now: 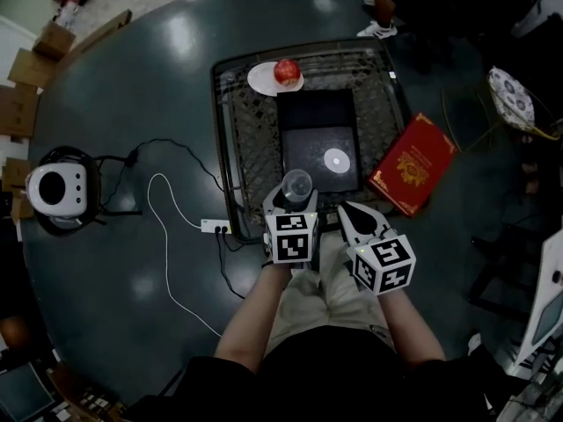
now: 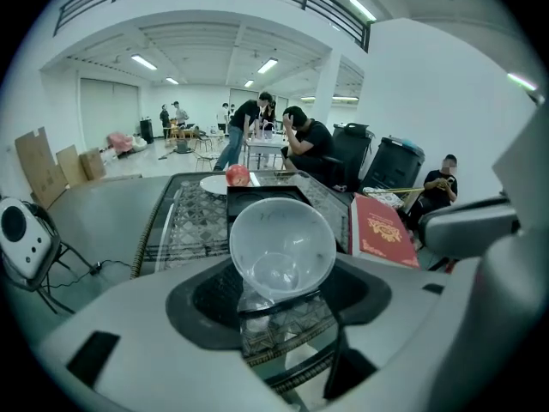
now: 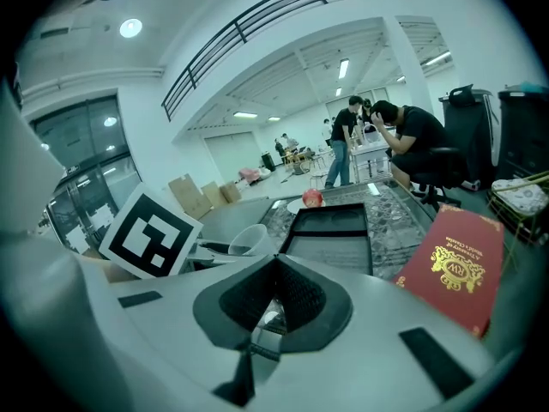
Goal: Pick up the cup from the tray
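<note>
A clear plastic cup (image 1: 297, 183) is held in my left gripper (image 1: 294, 202), over the near edge of the patterned tray (image 1: 237, 148). In the left gripper view the cup (image 2: 281, 239) is tilted with its mouth toward the camera, and the left gripper (image 2: 279, 292) is shut on its lower part. My right gripper (image 1: 347, 211) hovers just to the right, at the tray's near edge. Its jaws meet with nothing between them in the right gripper view (image 3: 274, 263), where the cup (image 3: 249, 239) shows at the left.
On the tray lie a black flat box (image 1: 318, 139) and a white plate (image 1: 264, 81) with a red apple (image 1: 286, 71). A red book (image 1: 413, 163) lies right of the tray. On the left are a white speaker (image 1: 57, 187), cables and a power strip (image 1: 215, 227).
</note>
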A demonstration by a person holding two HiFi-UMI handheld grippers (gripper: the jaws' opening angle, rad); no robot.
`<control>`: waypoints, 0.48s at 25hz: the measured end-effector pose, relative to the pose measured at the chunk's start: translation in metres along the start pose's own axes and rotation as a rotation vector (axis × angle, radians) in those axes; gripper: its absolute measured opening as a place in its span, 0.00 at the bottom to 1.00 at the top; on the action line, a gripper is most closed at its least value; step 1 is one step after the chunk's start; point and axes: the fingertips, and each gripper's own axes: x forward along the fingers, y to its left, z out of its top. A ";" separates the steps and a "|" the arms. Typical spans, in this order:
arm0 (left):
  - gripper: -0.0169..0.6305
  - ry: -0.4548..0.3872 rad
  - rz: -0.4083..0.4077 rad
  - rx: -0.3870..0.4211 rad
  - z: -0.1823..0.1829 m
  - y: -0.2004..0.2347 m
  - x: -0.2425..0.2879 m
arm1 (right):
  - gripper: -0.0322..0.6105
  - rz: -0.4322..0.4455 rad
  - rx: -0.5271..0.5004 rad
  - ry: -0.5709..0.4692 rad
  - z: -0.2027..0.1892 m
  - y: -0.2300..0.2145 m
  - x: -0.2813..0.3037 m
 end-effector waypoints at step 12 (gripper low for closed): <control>0.46 -0.058 -0.030 -0.040 0.003 0.007 -0.056 | 0.07 0.004 -0.031 -0.020 0.002 0.030 -0.010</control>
